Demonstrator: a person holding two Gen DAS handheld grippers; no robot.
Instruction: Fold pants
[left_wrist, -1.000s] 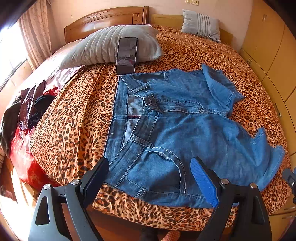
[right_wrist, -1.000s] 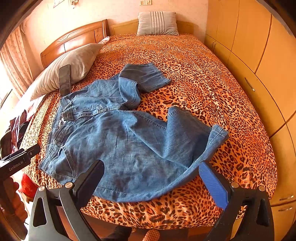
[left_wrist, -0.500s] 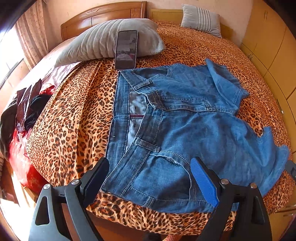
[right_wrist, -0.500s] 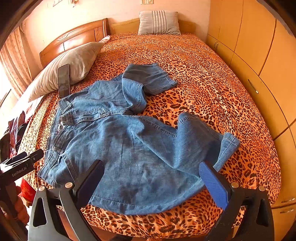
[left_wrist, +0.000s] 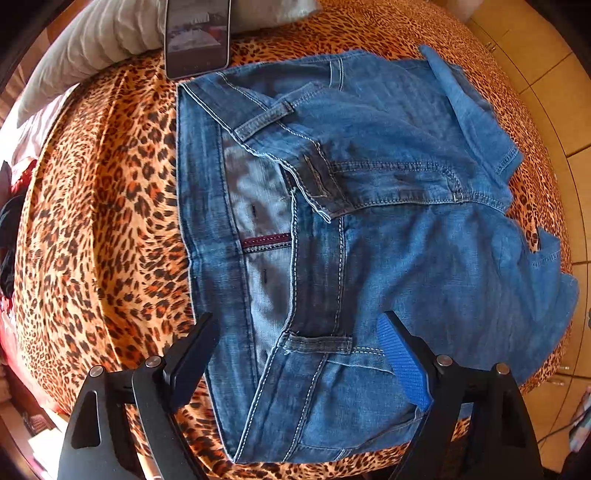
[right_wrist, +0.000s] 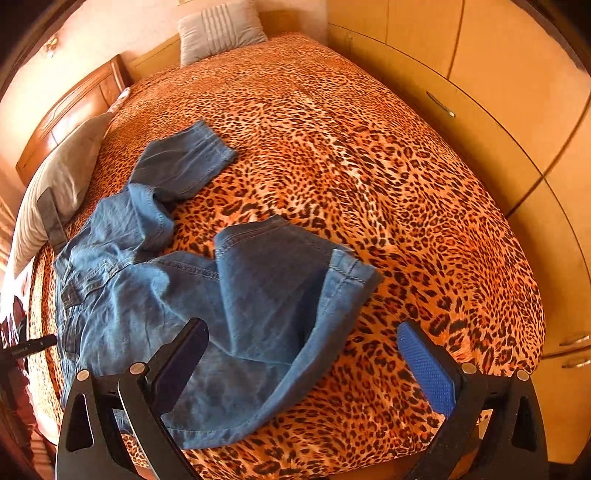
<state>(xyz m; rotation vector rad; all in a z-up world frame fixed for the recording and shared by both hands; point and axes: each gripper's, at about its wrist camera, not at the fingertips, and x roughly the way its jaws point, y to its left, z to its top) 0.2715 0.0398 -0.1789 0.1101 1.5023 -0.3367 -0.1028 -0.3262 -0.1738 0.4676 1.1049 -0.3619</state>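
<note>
Left wrist view shows the left gripper (left_wrist: 295, 354) spread wide and holding nothing, poised over the waistband end of the jeans (left_wrist: 369, 229), which lie directly ahead of and between its fingers on the leopard-print bedspread (left_wrist: 103, 221). In the right wrist view the right gripper (right_wrist: 301, 363) is equally wide and empty, with the nearer hem (right_wrist: 351, 269) just ahead and between its fingers.

The denim looks soft and limp but fairly heavy, likely to sag and drag instead of holding a shape; the thick stitched waistband (left_wrist: 207, 206) and the hems seem the firmest places to pinch.

Counted: one pair of jeans with two legs, the farther leg (right_wrist: 181, 162) rumpled back on itself; two pillows, one (right_wrist: 218, 29) far ahead, one (right_wrist: 59, 184) off to the left; one phone (left_wrist: 197, 37) beyond the waistband.
</note>
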